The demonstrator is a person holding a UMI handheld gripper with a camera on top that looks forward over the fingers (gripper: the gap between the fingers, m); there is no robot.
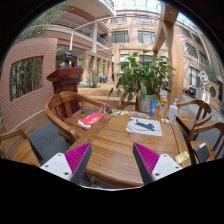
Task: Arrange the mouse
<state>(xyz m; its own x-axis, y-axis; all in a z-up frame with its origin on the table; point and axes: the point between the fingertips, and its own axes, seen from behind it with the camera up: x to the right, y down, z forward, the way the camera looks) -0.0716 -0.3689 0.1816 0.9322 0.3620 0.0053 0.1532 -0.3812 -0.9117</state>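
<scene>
The gripper hangs above the near edge of the table, fingers spread wide and holding nothing, probably to survey before reaching. No mouse is discernible. Beyond the fingers lie a red item, papers and a plant.

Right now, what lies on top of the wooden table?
On the wooden table lie a red object, papers and bottles. No mouse is recognizable. The hand-held gripper, open, covers the near edge.
</scene>
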